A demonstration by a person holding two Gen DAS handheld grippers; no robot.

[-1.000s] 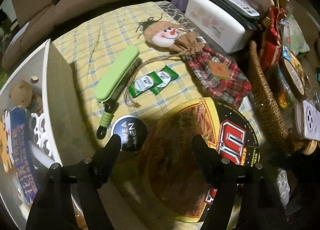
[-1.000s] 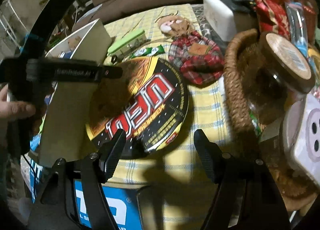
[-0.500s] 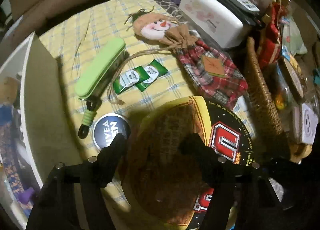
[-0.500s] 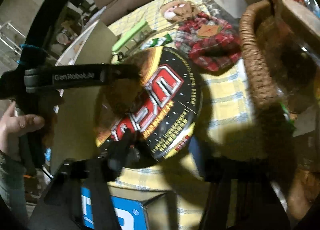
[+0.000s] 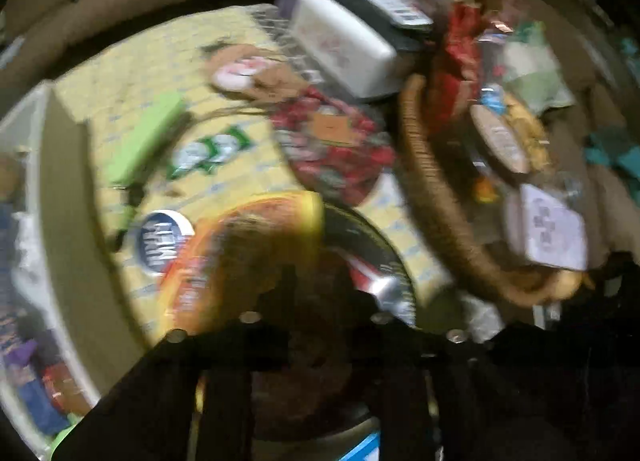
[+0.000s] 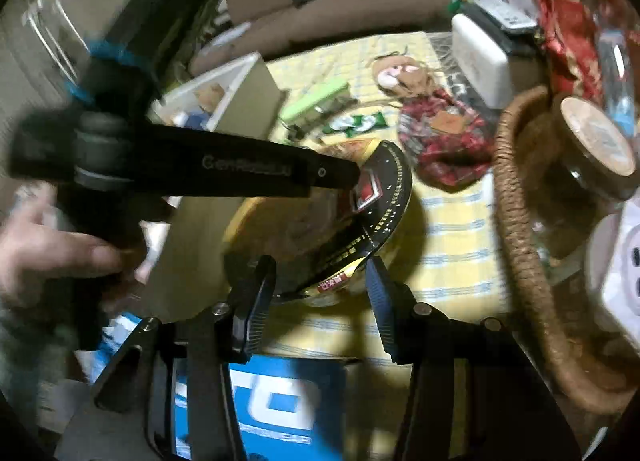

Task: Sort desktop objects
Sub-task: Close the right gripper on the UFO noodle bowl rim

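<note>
The noodle bowl (image 6: 332,229) has tilted up off the cloth (image 6: 452,237) since earlier. Blur hides the left gripper's (image 5: 320,293) closing jaws, seemingly pinching its far rim. The right gripper (image 6: 320,285) closes on its near rim, beside the basket (image 6: 516,229).

Both tools are matte black: the right gripper (image 6: 320,297) shows ribbed finger pads and silver screws on angular linkage arms, the left gripper (image 6: 352,177) a long arm with pale lettering and blue tape behind.
</note>
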